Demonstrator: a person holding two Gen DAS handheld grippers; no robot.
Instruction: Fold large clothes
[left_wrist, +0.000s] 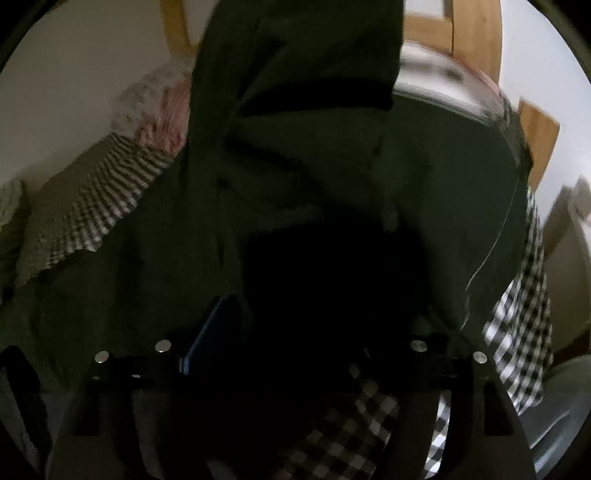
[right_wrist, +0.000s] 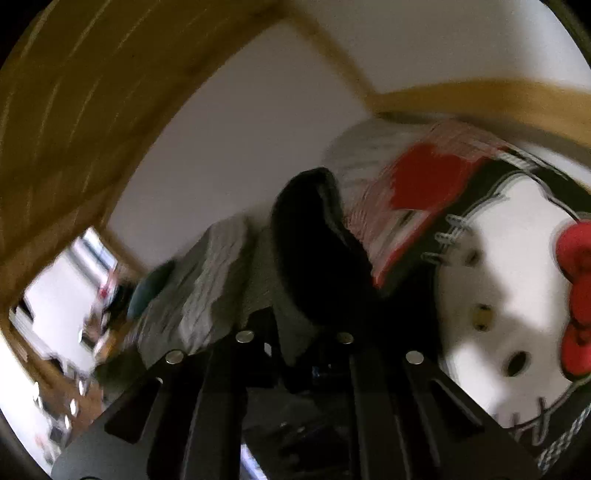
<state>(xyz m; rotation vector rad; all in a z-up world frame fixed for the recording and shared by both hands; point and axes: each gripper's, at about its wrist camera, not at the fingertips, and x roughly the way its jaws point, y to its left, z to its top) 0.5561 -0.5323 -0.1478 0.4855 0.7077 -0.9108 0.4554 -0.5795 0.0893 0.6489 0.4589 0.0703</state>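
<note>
A large dark green garment (left_wrist: 332, 155) fills most of the left wrist view, hanging down over the bed. My left gripper (left_wrist: 295, 332) is buried in its dark folds and its fingertips are hidden, so its state does not show. In the right wrist view my right gripper (right_wrist: 295, 332) is shut on a fold of the same dark garment (right_wrist: 314, 236), which stands up between the fingers above the bed.
A bed with a green-and-white check cover (left_wrist: 88, 206) lies below. Pink floral pillows (left_wrist: 155, 107) sit at the far left. A Hello Kitty cushion (right_wrist: 509, 280) is close on the right. A wooden bed frame (right_wrist: 74, 110) and white wall surround.
</note>
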